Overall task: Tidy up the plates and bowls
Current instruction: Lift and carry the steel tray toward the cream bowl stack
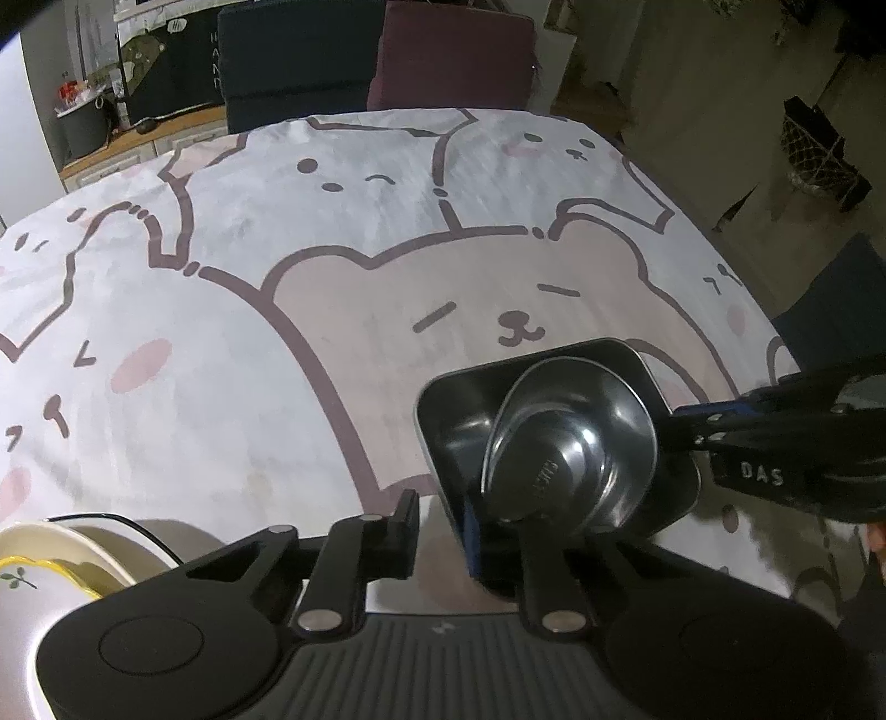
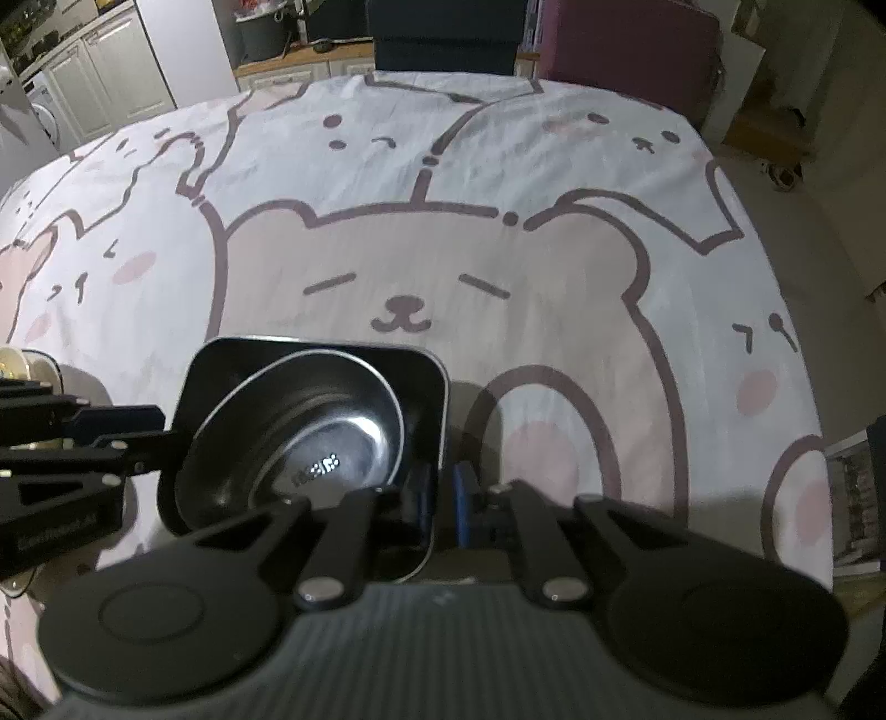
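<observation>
Bowl [image 1: 576,437] tilted in square tray [image 1: 459,404]; tray's near edge hidden behind grippers.

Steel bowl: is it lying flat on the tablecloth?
No: the steel bowl sits tilted inside the square black tray, not on the cartoon-bear tablecloth.

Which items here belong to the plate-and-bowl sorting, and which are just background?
Job: round steel bowl; square dark tray under it; cream dishes at the left; left claw; right claw.

Background: bear-print tablecloth; maroon chair; navy chair.
</observation>
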Demonstrator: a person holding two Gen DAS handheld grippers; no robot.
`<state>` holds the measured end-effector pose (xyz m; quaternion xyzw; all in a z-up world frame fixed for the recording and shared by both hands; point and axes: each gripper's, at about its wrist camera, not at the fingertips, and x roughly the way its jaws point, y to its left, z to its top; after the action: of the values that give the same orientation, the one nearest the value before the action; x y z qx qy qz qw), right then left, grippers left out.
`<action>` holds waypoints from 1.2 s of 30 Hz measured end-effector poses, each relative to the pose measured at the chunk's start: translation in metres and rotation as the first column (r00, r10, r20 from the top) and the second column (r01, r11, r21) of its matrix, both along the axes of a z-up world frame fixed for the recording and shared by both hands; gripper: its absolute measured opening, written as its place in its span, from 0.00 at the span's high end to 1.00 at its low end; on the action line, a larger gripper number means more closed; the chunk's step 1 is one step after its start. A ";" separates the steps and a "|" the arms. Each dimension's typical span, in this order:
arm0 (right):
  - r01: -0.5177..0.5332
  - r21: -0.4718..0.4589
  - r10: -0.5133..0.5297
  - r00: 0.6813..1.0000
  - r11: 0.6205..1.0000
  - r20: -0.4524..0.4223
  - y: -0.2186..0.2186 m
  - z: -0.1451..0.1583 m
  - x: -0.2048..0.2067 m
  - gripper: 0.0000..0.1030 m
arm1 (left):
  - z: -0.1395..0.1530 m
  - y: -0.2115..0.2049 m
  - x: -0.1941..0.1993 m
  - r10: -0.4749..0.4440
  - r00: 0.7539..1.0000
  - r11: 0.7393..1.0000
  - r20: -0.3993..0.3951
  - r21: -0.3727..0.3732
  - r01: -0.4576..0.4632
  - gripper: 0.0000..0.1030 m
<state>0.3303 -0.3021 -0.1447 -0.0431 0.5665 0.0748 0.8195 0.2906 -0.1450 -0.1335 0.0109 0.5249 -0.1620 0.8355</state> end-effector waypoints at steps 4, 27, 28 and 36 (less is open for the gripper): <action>0.000 -0.006 0.000 1.000 1.000 -0.014 0.001 -0.003 0.000 0.92 | -0.003 -0.001 0.001 0.001 1.000 1.000 -0.008 -0.009 -0.001 0.87; 0.023 0.084 -0.025 1.000 0.996 0.019 -0.008 0.010 -0.003 0.94 | 0.023 0.013 0.000 0.094 0.993 0.991 0.074 -0.100 -0.086 0.94; 0.026 0.096 -0.029 0.999 0.995 0.034 -0.009 0.014 -0.005 0.94 | 0.029 0.017 -0.001 0.099 0.992 0.990 0.084 -0.110 -0.089 0.94; 0.013 0.206 -0.041 0.991 0.979 0.130 0.000 0.048 -0.015 0.94 | 0.067 0.054 -0.017 0.135 0.978 0.983 0.160 -0.142 -0.112 0.94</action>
<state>0.3151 -0.3021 -0.0963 0.0441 0.5003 0.1185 0.8566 0.2736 -0.0912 -0.0670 -0.0637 0.4400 -0.1425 0.8843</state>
